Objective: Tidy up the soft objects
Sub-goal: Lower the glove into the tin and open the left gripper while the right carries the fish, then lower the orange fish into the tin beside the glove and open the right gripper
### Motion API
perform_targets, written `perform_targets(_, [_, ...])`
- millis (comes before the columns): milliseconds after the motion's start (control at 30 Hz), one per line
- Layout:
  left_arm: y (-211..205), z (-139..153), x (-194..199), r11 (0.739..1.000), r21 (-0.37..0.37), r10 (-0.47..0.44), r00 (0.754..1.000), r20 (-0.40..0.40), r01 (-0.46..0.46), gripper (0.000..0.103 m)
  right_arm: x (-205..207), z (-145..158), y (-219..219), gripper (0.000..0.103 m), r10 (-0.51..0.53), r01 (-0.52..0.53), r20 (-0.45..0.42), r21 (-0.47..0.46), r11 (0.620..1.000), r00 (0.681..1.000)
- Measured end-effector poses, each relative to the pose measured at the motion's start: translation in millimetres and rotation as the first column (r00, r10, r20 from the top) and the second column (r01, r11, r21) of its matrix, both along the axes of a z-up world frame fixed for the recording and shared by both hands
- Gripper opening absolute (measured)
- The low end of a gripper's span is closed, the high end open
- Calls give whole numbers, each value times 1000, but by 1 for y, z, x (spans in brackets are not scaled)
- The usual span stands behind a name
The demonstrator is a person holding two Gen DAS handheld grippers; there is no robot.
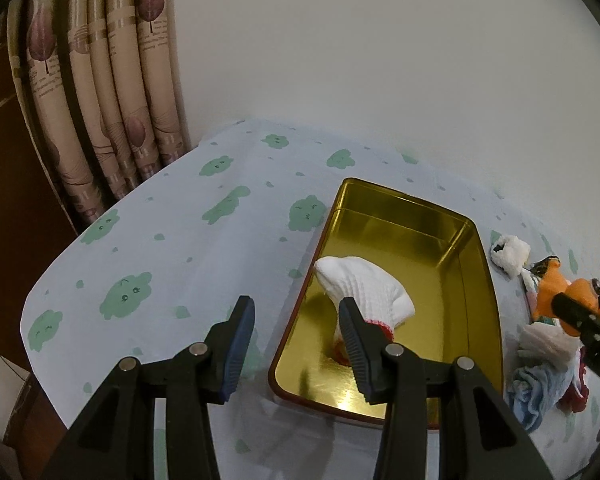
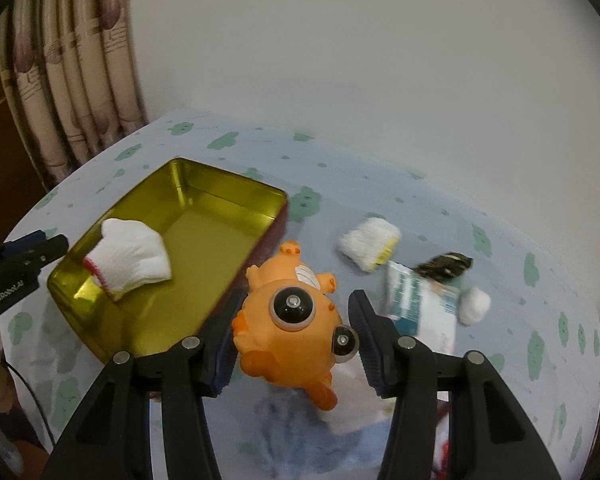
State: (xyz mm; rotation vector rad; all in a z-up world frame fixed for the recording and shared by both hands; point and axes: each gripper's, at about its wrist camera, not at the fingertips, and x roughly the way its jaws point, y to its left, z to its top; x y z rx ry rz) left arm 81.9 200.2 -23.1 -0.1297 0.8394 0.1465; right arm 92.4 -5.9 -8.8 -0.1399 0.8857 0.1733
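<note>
Toy: orange toy (image 2: 288,320) sits between the right gripper (image 2: 294,334) jaws, above the pile of cloths (image 2: 352,408); whether the pads touch it I cannot tell.
Axis: head near, feet far, toward the tin (image 2: 228,188).
Tin: left of the toy, just beside; white glove (image 2: 130,258) lies at its near end.
Left gripper (image 1: 298,346): jaws apart, empty, over the tin's near-left rim.
Views: only the right wrist shows the toy's fit between the jaws; the left wrist shows it from the side, partly hidden.
</note>
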Motion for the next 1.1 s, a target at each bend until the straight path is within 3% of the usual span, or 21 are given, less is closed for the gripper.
perform_targets(567, [12,13,-7,998,0,59,995,76,-60,45,20,-26,99,48,181,-181,-34,3,983,983])
perform_targets(800, [22,13,-6,995,-68,75,994,76,-70,45,33,-52,111,48,194,-195,-71,-4,981,978])
perform_targets(1100, [23,11,-6,995,-58,82,995,62,-78,45,34,-62,106,52,191,-189,-95,35,981,977])
